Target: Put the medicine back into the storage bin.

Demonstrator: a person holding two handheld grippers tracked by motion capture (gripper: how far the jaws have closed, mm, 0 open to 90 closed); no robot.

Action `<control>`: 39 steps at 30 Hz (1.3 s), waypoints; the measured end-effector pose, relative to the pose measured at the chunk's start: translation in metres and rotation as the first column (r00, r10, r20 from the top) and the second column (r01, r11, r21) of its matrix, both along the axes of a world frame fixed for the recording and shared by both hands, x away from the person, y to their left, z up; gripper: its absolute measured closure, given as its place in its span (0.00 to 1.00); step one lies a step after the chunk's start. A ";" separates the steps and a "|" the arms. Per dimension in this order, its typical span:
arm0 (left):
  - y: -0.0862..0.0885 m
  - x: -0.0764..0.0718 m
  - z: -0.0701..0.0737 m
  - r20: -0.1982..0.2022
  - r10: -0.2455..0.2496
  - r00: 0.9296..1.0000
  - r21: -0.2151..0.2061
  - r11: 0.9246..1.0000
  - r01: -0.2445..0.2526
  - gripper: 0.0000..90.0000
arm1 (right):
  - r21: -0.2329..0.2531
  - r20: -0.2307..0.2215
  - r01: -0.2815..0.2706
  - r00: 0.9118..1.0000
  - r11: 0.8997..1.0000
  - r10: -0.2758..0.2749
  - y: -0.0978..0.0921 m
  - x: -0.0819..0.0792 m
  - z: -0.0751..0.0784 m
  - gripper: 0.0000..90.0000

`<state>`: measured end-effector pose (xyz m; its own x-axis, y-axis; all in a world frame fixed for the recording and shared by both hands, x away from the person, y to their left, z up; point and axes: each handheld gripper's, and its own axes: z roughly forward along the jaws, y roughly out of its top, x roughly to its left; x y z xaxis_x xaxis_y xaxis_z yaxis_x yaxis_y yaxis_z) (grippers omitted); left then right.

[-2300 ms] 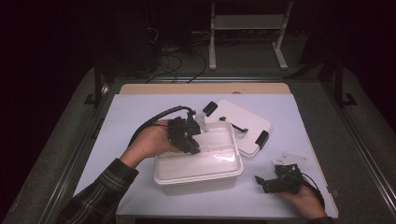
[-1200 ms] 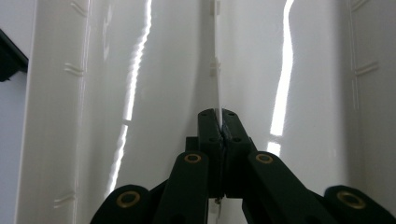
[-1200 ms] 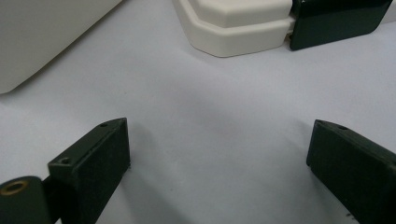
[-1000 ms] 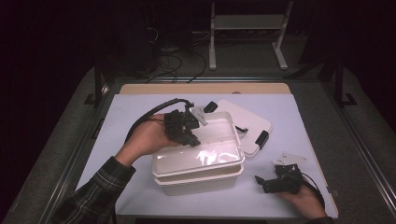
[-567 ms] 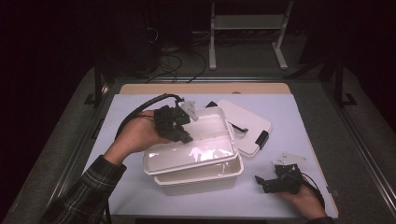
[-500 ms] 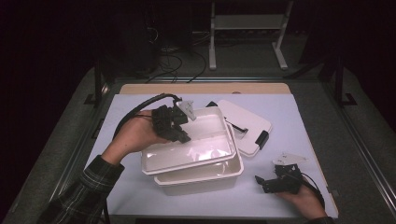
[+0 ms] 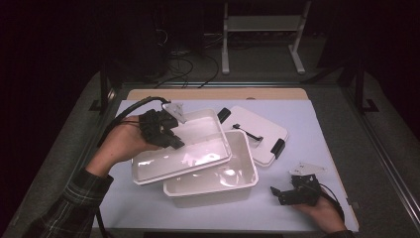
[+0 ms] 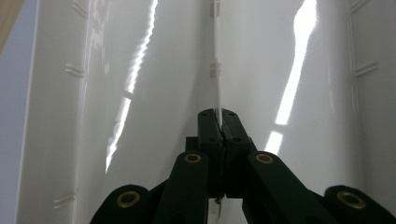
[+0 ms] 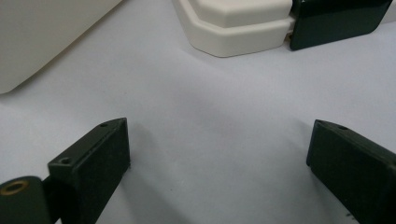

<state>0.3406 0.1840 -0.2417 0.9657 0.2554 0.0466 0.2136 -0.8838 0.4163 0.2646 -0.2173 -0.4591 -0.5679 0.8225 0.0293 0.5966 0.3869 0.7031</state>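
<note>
Between the jaws of our left gripper sits the thin wall of the upper white plastic tray, pinched edge-on; in the left gripper view the jaws of the left gripper are pressed together on that rim, with glossy white plastic running away on both sides of them. We hold this inner tray lifted and tilted, its far end higher, partly above and partly to the left of the deeper white bin that rests on the pale table mat below the tool. Beyond the bin, on the side away from our left hand, lies the flat white lid with its black latches. Our right gripper rests low on the mat to the right of the bin, jaws spread wide and holding nothing; ahead of its jaws in the right gripper view we see bare mat, then a lid corner with 1 black latch. We judge the tray light and fairly stiff, though thin enough to flex, and its shiny surface looks slippery, so 1 pinch on the rim could let it swing or slide. A hold near the middle of a long wall, deep over the lip, seems safest, and the 2 nested shells may cling slightly as they part.
</note>
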 end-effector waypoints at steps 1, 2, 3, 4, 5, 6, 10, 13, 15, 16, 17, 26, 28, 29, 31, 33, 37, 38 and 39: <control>0.007 -0.001 0.001 0.001 0.015 1.000 -0.010 1.000 -0.015 0.98 | 0.000 -0.001 0.000 1.000 1.000 0.000 0.000 0.000 0.000 0.06; 0.011 -0.001 0.001 0.000 0.022 1.000 -0.012 1.000 -0.022 0.98 | 0.000 -0.001 0.000 1.000 1.000 0.000 0.000 0.000 0.000 0.06; 0.014 -0.001 0.001 -0.002 0.029 1.000 -0.017 0.999 -0.029 0.98 | 0.000 -0.001 0.001 1.000 1.000 -0.001 0.000 0.000 0.000 0.06; 0.019 -0.001 0.002 0.002 0.035 0.999 -0.018 0.999 -0.035 0.98 | 0.000 -0.001 0.001 1.000 1.000 -0.001 0.000 0.000 0.000 0.06; 0.022 -0.002 0.003 0.004 0.043 0.999 -0.024 0.999 -0.043 0.98 | 0.000 -0.001 0.001 1.000 1.000 -0.001 0.000 0.000 0.000 0.06; 0.022 -0.002 0.003 0.004 0.043 0.999 -0.024 0.999 -0.043 0.98 | 0.000 -0.001 0.001 1.000 1.000 -0.001 0.000 0.000 0.000 0.06; 0.043 -0.004 0.004 0.006 0.081 0.997 -0.035 0.996 -0.081 0.98 | -0.001 0.000 0.000 1.000 1.000 0.000 0.000 0.000 0.000 0.06; 0.056 -0.004 0.004 0.006 0.108 0.994 -0.039 0.993 -0.108 0.98 | 0.000 0.000 0.000 1.000 1.000 0.000 0.000 0.000 0.000 0.06; 0.065 -0.005 0.004 0.004 0.129 0.992 -0.039 0.991 -0.129 0.98 | -0.001 0.000 0.000 1.000 1.000 0.000 0.000 0.000 0.000 0.06; 0.069 -0.005 0.003 0.001 0.140 0.990 -0.038 0.989 -0.140 0.98 | 0.000 -0.001 0.000 1.000 1.000 0.000 0.000 0.000 0.000 0.06; 0.073 -0.005 0.002 0.001 0.145 0.989 -0.035 0.989 -0.145 0.98 | 0.000 -0.001 0.000 1.000 1.000 0.000 0.000 0.000 0.000 0.06; 0.103 -0.009 -0.004 -0.011 0.209 0.978 -0.042 0.977 -0.210 0.98 | -0.002 0.000 -0.001 1.000 1.000 0.001 0.000 0.000 0.000 0.06; 0.111 -0.010 -0.007 -0.011 0.227 0.974 -0.037 0.973 -0.227 0.98 | -0.002 0.000 -0.001 1.000 1.000 0.001 0.000 0.000 0.000 0.06; 0.120 -0.010 -0.010 -0.011 0.249 0.969 -0.030 0.968 -0.249 0.98 | -0.002 0.000 0.000 1.000 1.000 0.000 0.000 0.000 0.000 0.06; 0.127 -0.011 -0.014 -0.014 0.267 0.963 -0.025 0.963 -0.268 0.98 | -0.002 0.000 -0.001 1.000 1.000 0.001 0.000 0.000 0.000 0.06; 0.131 -0.011 -0.016 -0.017 0.272 0.962 -0.022 0.962 -0.272 0.98 | -0.002 0.000 -0.001 1.000 1.000 0.001 0.000 0.000 0.000 0.06; 0.146 -0.014 -0.024 -0.033 0.304 0.952 -0.032 0.952 -0.305 0.98 | -0.002 0.000 -0.001 1.000 1.000 0.001 0.000 0.000 0.000 0.06; 0.149 -0.014 -0.025 -0.034 0.310 0.950 -0.034 0.950 -0.311 0.98 | -0.002 0.000 -0.001 1.000 1.000 0.001 0.000 0.000 0.000 0.06; 0.149 -0.014 -0.025 -0.034 0.310 0.950 -0.034 0.950 -0.311 0.98 | -0.002 0.000 -0.001 1.000 1.000 0.001 0.000 0.000 0.000 0.06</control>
<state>0.3264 0.3331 -0.2665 0.8394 0.5435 0.0051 0.4866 -0.7556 0.4385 0.2646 -0.2174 -0.4592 -0.5686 0.8222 0.0272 0.5961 0.3890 0.7024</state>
